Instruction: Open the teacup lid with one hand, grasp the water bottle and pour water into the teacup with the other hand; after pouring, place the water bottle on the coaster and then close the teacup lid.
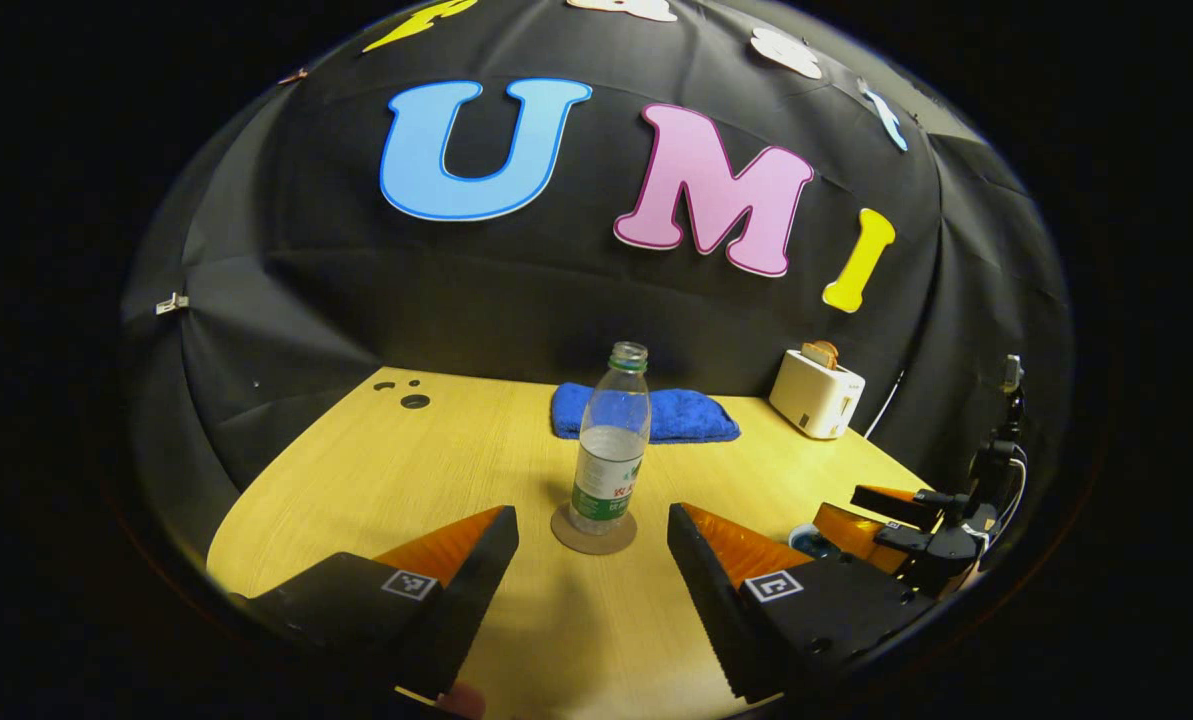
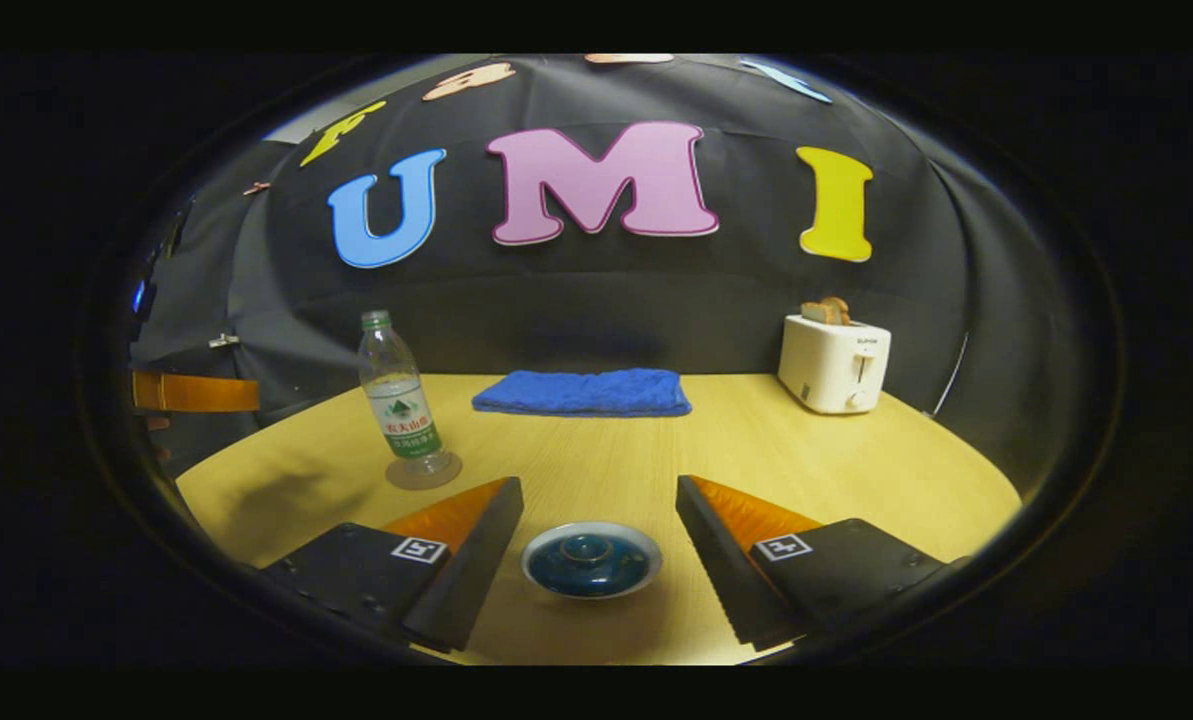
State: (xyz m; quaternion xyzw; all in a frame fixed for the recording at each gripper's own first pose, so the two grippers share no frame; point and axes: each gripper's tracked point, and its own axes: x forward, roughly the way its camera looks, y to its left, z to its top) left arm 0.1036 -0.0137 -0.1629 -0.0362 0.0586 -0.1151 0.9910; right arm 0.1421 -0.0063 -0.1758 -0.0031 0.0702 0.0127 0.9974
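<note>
A clear uncapped water bottle (image 1: 608,450), partly filled, stands upright on a round brown coaster (image 1: 593,532) mid-table. My left gripper (image 1: 591,520) is open, a short way in front of the bottle and not touching it. In the right gripper view, the teacup (image 2: 591,558) sits close in with its dark blue knobbed lid on, between the spread fingers of my open right gripper (image 2: 598,490). The bottle (image 2: 401,398) and coaster (image 2: 423,470) stand to its left. The right gripper (image 1: 896,520) also appears at the left gripper view's right edge, over the teacup (image 1: 814,542).
A folded blue towel (image 2: 584,392) lies at the back of the wooden table (image 2: 776,450). A white toaster (image 2: 834,362) holding bread stands at the back right. One finger of the left gripper (image 2: 196,392) pokes in at the far left.
</note>
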